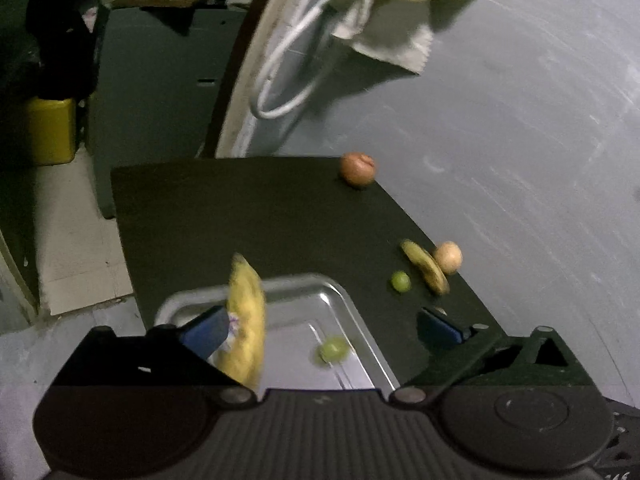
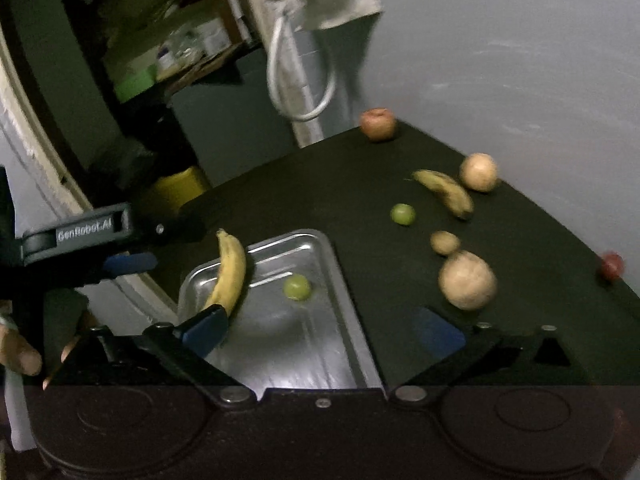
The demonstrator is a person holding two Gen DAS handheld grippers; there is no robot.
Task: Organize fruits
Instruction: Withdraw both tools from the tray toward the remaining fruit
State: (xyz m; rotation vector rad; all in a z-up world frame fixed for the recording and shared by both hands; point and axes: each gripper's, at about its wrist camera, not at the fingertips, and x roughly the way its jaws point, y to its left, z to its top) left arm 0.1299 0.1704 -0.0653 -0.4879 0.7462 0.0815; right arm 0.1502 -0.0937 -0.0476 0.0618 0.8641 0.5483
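Note:
A metal tray [image 1: 360, 320] [image 2: 344, 280] sits at the near left of the black table [image 1: 260, 220]. A green round fruit [image 1: 332, 350] [image 2: 297, 287] lies in it. A yellow banana [image 1: 245, 320] [image 2: 230, 270] leans over the tray's far-left rim, blurred, beside my left gripper's left pad. My left gripper [image 1: 324, 330] is open wide above the tray and grips nothing. My right gripper [image 2: 320, 332] is open too, over the tray's near end. Loose on the table are an apple [image 2: 377, 124], a second banana [image 2: 444, 193] and another green fruit [image 2: 402, 214].
More loose fruit: a tan round one [image 2: 478, 172], a small brown one [image 2: 444, 242], a large tan one [image 2: 467, 280], a red one [image 2: 611, 266] by the right edge. A white cable loop [image 2: 300, 80] and cloth [image 1: 384, 40] hang on the wall. A yellow container [image 1: 50, 130] stands on the floor.

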